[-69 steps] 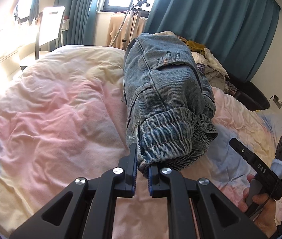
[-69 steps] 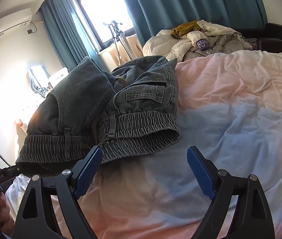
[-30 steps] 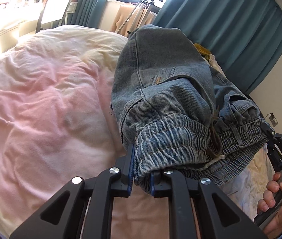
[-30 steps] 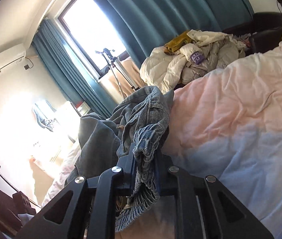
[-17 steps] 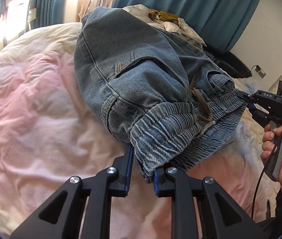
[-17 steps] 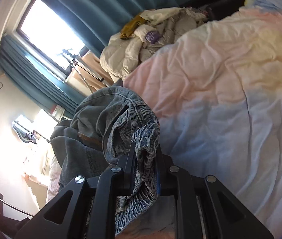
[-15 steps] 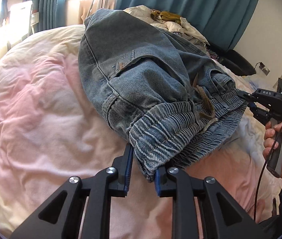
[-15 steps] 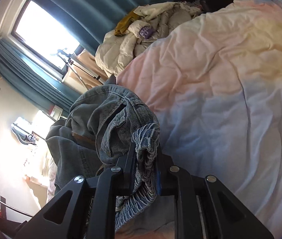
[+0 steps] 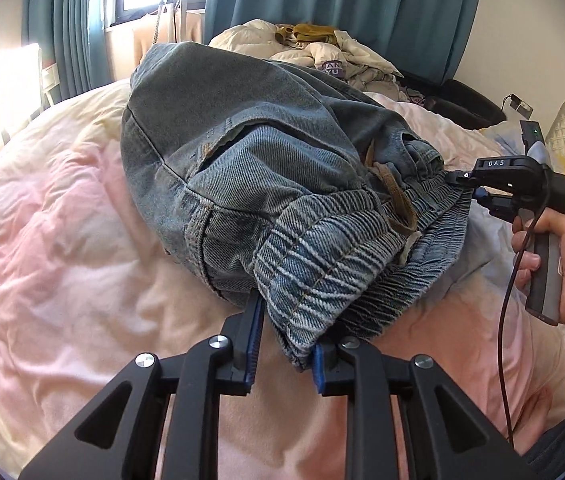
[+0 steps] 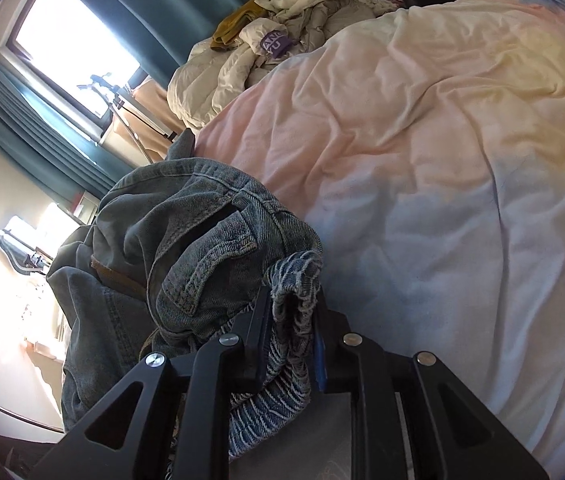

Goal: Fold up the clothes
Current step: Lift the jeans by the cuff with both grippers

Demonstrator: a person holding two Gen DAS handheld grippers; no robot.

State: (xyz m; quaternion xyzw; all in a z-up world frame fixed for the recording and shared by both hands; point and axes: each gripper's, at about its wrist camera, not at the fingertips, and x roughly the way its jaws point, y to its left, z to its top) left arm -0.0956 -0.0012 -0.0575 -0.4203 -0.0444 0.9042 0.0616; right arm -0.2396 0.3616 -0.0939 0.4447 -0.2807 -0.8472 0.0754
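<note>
One pair of denim jeans (image 9: 242, 168) lies bunched on the bed's duvet (image 9: 54, 240), doubled over with its elastic waistband nearest the cameras — the fold looks about done and the set-down is under way. The left gripper (image 9: 284, 354) has the waistband's corner between slackened jaws, a gap showing on one side. The right gripper (image 10: 292, 338) has the other corner between jaws that are opening. Beyond the jeans, one heap of unfolded clothes (image 9: 322, 56) waits — seemingly most of the job.
</note>
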